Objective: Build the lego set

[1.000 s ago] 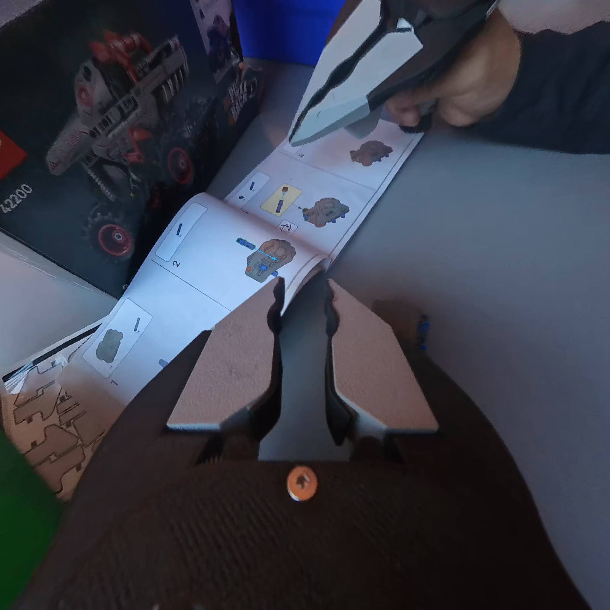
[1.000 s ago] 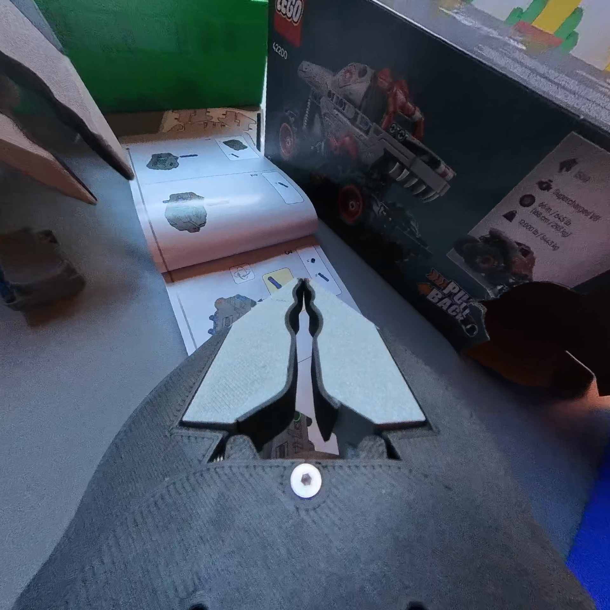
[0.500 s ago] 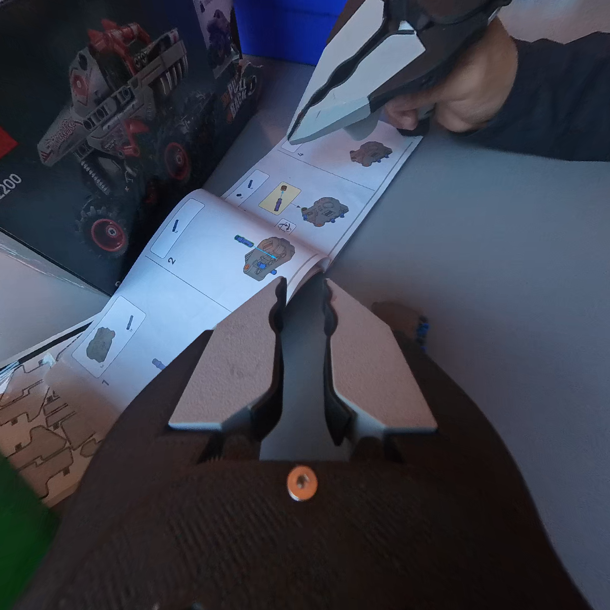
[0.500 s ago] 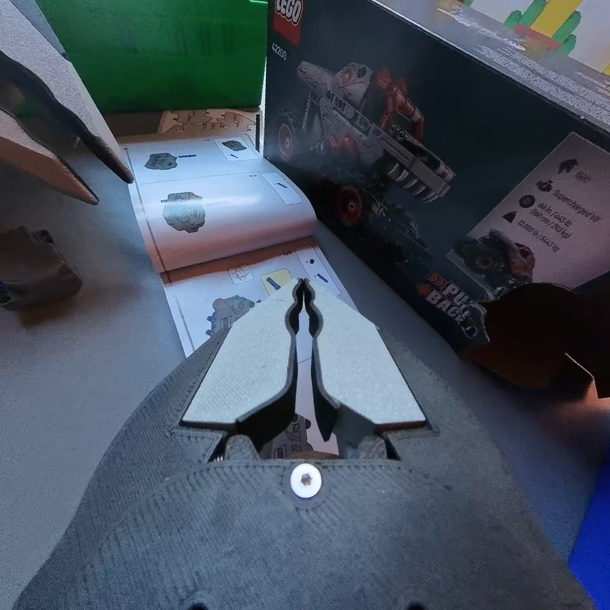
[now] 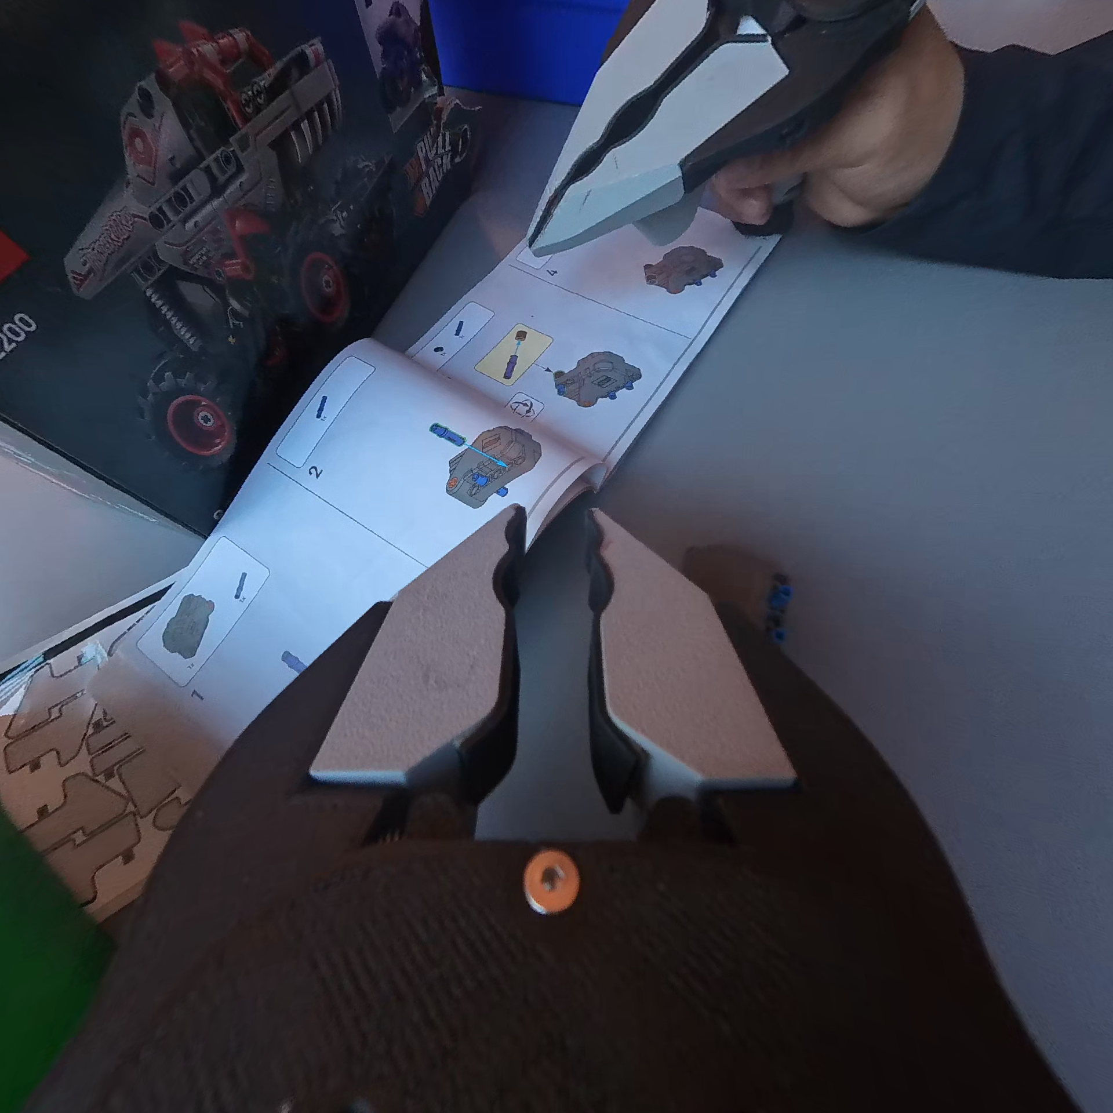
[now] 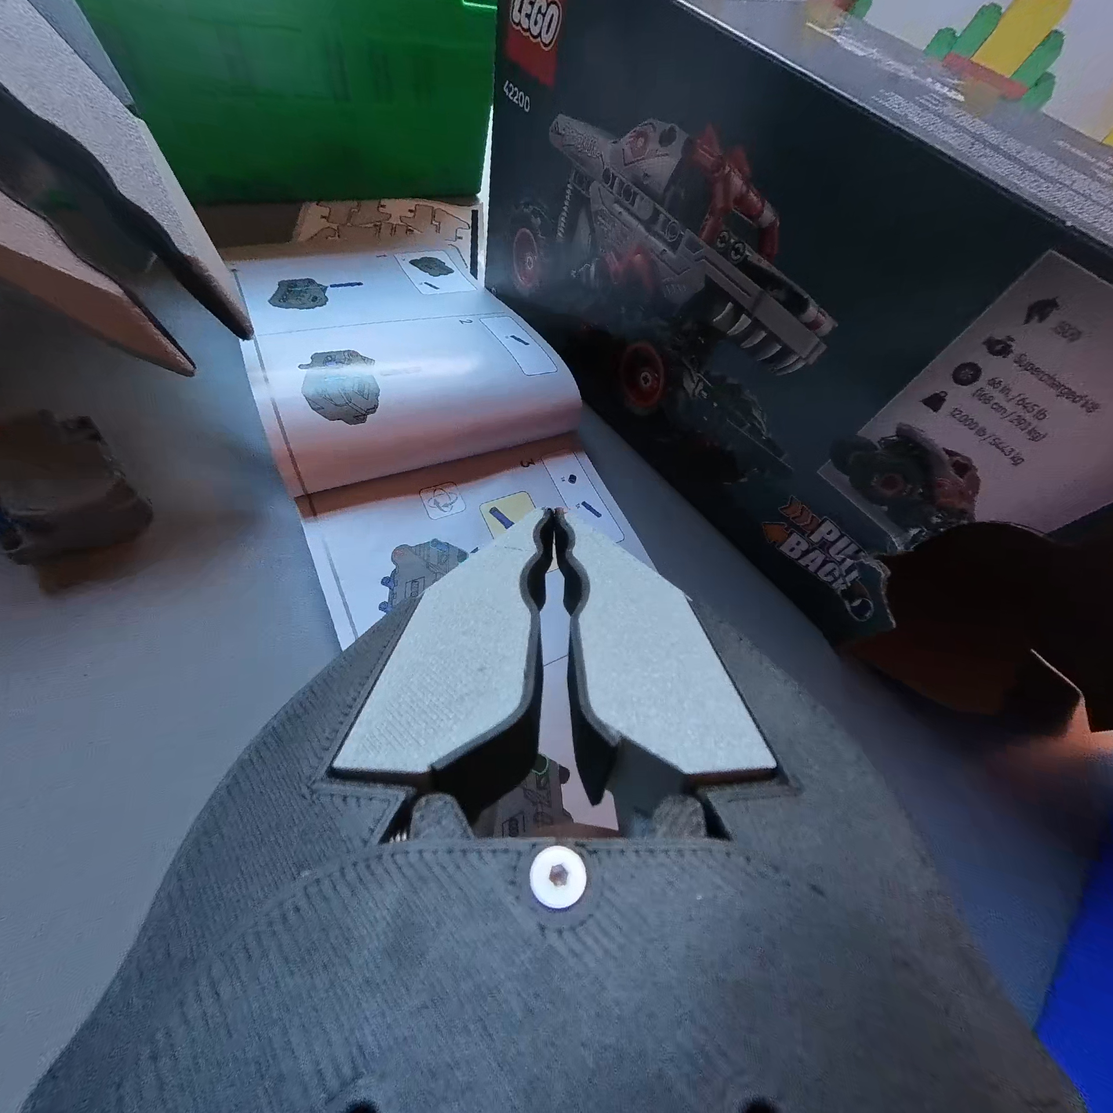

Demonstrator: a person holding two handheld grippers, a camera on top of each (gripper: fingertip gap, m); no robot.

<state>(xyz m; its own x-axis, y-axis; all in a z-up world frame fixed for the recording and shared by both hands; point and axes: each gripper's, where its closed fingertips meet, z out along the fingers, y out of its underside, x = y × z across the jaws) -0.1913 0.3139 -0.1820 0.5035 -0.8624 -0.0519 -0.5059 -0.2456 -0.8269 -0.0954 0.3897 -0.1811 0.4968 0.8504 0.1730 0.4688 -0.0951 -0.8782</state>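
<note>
In the left wrist view, the left gripper [image 5: 554,518] hangs over the grey table [image 5: 903,482] with its two fingers spread and nothing between them; its tips sit just above the near edge of the open instruction booklet [image 5: 373,482], close to the spine fold; the booklet lies flat on the table, its left page curling upward; the dark set box [image 5: 180,180], printed with a monster truck, stands just beyond the booklet; a small brown brick assembly [image 5: 732,578] with blue pins rests on the table just right of the left gripper, partly hidden behind its right finger; the right gripper [image 5: 539,238], held in a hand [image 5: 855,150], points down at the far page of the booklet with its fingers pressed together; whether the tip touches the paper I cannot tell; a sheet of cut-out card shapes [image 5: 66,759] lies at the lower left, partly under the booklet.

In the right wrist view, the right gripper [image 6: 555,513] has its tips closed together over the nearer page; whether anything is pinched I cannot tell; the set box [image 6: 753,301] stands upright on the right, a green bin [image 6: 289,96] behind; the brown brick assembly [image 6: 66,494] sits on the table at far left, well apart from the booklet [image 6: 409,385]; the left gripper [image 6: 220,349] shows above it at the upper left.
</note>
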